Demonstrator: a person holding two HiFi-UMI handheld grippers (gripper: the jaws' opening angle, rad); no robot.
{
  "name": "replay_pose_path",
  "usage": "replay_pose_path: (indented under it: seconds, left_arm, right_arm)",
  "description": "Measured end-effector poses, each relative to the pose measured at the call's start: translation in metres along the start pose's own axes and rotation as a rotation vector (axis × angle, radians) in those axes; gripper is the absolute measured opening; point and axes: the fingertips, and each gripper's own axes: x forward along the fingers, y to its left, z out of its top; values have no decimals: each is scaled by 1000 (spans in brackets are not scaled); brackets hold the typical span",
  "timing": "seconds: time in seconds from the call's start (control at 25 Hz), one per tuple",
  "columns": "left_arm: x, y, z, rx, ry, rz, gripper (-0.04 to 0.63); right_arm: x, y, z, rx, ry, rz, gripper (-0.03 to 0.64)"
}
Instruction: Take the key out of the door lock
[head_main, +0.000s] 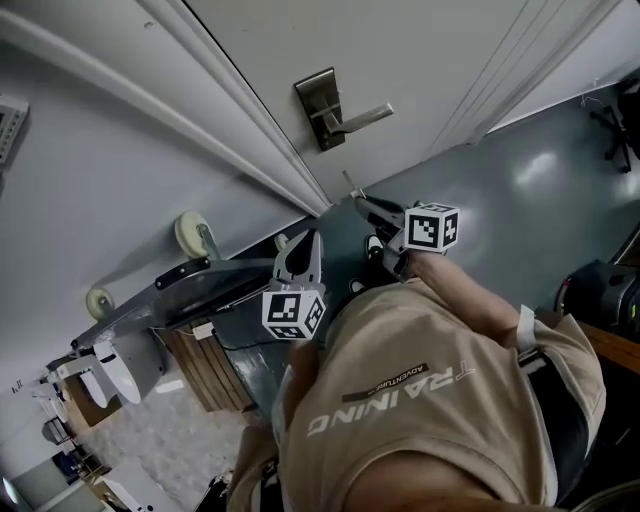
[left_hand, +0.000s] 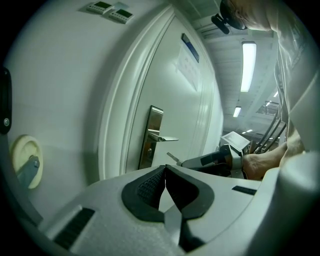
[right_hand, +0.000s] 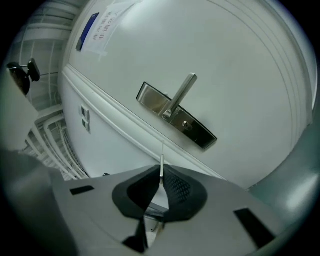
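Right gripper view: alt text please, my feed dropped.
The right claw is shut on a thin metal key whose blade points toward a white door. The key is clear of the steel lock plate and its lever handle.

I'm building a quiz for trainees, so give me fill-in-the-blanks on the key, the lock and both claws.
The claw pinching the thin silver metal key is the person's ____ one.
The key is fully ____ of the brushed steel lock plate.
The left claw is shut on ____.
Missing words: right; out; nothing.
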Motion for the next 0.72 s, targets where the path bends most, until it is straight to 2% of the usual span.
replay_pose_path:
  seconds: [0.2, 0.32, 0.52, 0.72]
  left_arm:
    - [-10, -11, -18, -5, -2, -45, 9]
    - [-16, -18, -26, -16, -4, -71, 9]
    - [-21, -24, -28, 2, -8, -114, 9]
    - [-20, -26, -29, 0, -14, -125, 9]
  right_arm:
    - [-24, 5, -22, -124, -10, -66, 28]
    - [-41, 6, -29, -163, -37, -107, 28]
    - [-68, 13, -37, -303, -49, -194, 28]
    - [-81, 21, -42, -388, -46, -230, 28]
